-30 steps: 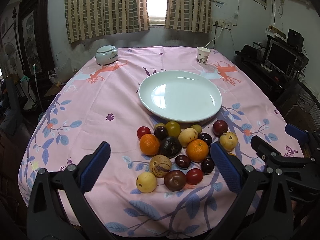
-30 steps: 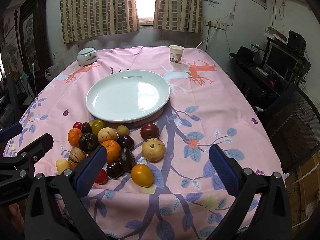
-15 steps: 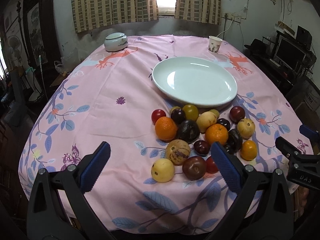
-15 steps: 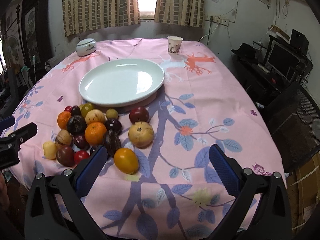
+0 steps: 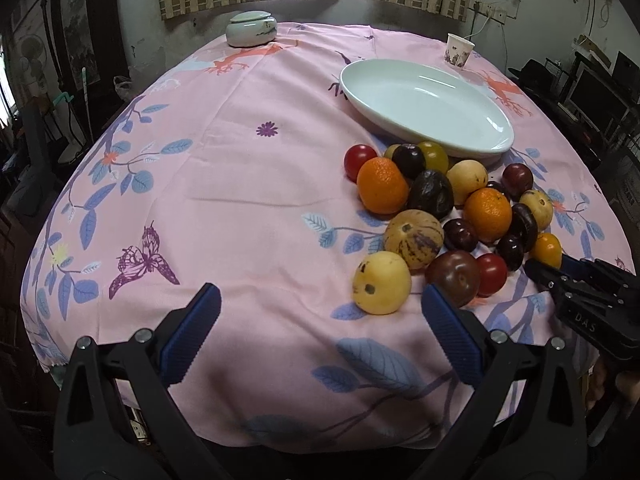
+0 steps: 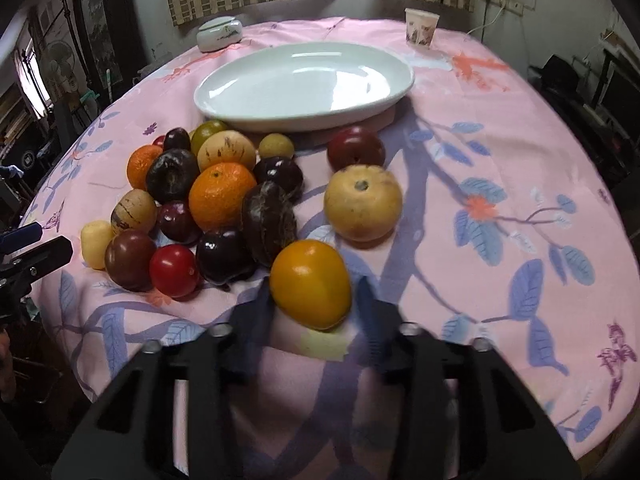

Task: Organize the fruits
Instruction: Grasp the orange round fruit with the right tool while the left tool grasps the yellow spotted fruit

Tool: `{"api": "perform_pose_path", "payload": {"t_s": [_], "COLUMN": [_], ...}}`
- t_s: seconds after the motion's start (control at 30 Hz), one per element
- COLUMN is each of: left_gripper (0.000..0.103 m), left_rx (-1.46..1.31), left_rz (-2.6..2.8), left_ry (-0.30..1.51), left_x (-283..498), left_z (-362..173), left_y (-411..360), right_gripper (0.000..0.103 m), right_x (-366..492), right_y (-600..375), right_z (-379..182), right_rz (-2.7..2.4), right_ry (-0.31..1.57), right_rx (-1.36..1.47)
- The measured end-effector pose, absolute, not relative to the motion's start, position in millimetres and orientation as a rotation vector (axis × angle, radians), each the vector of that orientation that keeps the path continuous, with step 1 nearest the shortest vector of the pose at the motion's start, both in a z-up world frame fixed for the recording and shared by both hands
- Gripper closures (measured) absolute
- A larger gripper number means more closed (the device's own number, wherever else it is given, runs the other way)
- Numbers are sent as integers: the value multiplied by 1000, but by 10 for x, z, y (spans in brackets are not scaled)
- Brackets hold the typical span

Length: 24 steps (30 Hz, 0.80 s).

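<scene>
Pink leaf-print cloth (image 5: 240,200) over the desk, dim room behind. At the near edge, left gripper (image 5: 320,308) over bare cloth: jaws spread wide, holding nothing, probably waiting its turn. Right gripper (image 6: 314,304) low at the near side of the fruit heap (image 6: 222,196): jaws close on either side of the orange-yellow fruit (image 6: 310,280), the loosest piece to reach; too blurred to tell whether pressing it. Beyond the heap, toward the desk's middle, white plate (image 6: 304,120), holding nothing, likely the destination. Near the far edge, paper cup (image 6: 421,26) and lidded pot (image 6: 219,34).
</scene>
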<state>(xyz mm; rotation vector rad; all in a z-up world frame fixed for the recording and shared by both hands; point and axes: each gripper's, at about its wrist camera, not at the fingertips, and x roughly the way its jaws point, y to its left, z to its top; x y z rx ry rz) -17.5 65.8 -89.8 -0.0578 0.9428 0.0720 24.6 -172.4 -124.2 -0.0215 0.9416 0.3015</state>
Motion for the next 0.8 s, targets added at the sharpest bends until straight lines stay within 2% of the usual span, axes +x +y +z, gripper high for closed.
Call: {"api": "perform_pose_path", "payload": {"t_s": [0.3,0.33,0.37,0.43,0.5,0.53,0.57,0.8], "left_gripper": [3,7,19,33,38,48,68,67], "left_rx": [-84,-93,-95,-84,-73,-72,-79,-63], "left_rz": [-5,-24,-40,-47,-55,-66,-78,-109], "left_ry": [1000,1008,1013,1016,988,977,969,932], "left_x": [-126,-105,-84,-4,53,67,64,-10], "left_z": [-1067,-1090,-1119,-1184,-1224,-1228,-1216,-1024], "left_y": [647,633,605,564,532,513,498,392], "right_gripper": [65,65,65,65,64,64,64,65], "right_x": [116,113,125,117,109,100,94,80], "right_y": [-1831,-1848,-1861,-1877,-1889,-1893,-1900,-1879], "right_z": [-1074,-1083,-1089,-1094,-1080,-1069,-1060,-1000], "right_rz": [310,312,315,328,332,331,329,339], "right_ry": [928,935,941,949,949,945,941,921], "right_rx": [4,17,26,45,51,49,48,30]}}
